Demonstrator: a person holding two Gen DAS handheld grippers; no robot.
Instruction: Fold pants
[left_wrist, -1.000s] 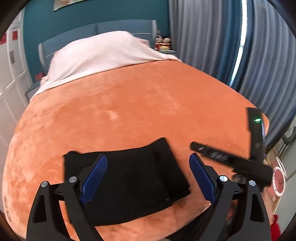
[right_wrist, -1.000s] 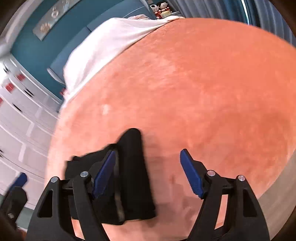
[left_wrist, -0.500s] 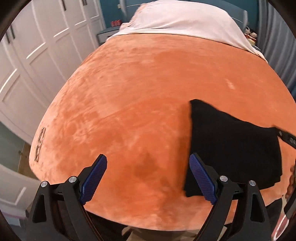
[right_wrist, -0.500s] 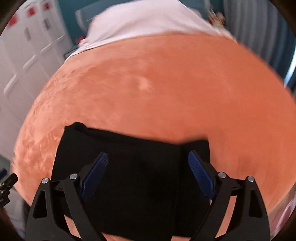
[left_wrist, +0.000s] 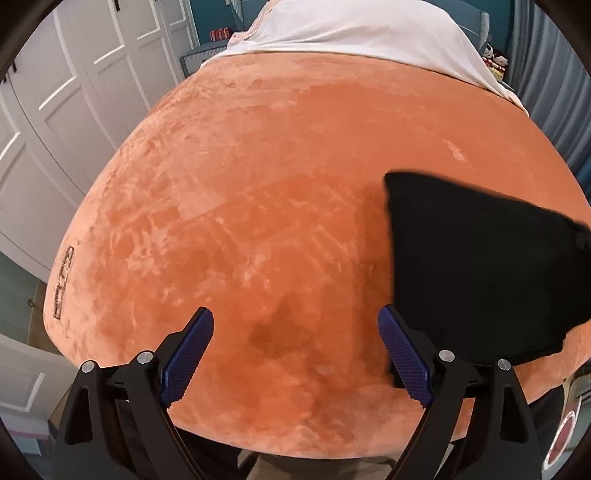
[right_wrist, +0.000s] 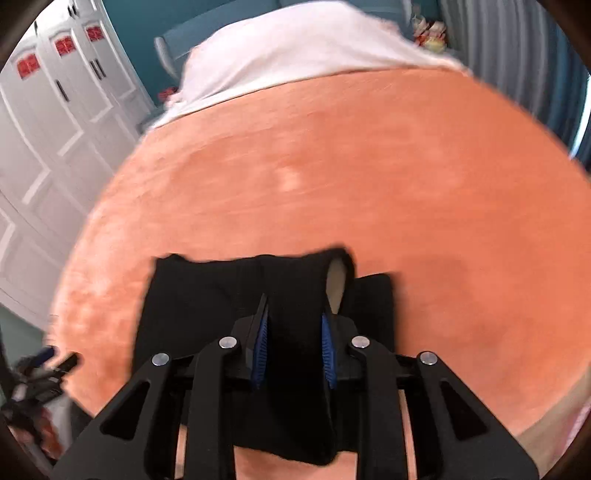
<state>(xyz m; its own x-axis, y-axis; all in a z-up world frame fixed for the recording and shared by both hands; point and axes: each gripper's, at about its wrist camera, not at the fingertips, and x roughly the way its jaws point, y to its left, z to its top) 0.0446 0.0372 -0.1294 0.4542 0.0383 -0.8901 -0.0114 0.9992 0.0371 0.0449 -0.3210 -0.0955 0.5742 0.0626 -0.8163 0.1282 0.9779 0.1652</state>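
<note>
Pinching a raised fold of the black pants (right_wrist: 295, 295), the right claw (right_wrist: 295, 350) has just been closing; its view is blurred, so the grip looks firm. Pants lie on the orange bed (left_wrist: 258, 203). Left claw (left_wrist: 295, 350) gapes wide, empty, just beside them.

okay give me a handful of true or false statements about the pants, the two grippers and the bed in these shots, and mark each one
1. The right gripper has a bunch of the black pants between its jaws. True; they have just been closing.
2. The left gripper grips the pants. False: its jaws stand open over bare orange blanket, the pants beside it.
3. The pants are white. False: black.
4. A white cover lies at the bed's far end. True.
5. The pants hang off the bed. False: they lie on the blanket.
</note>
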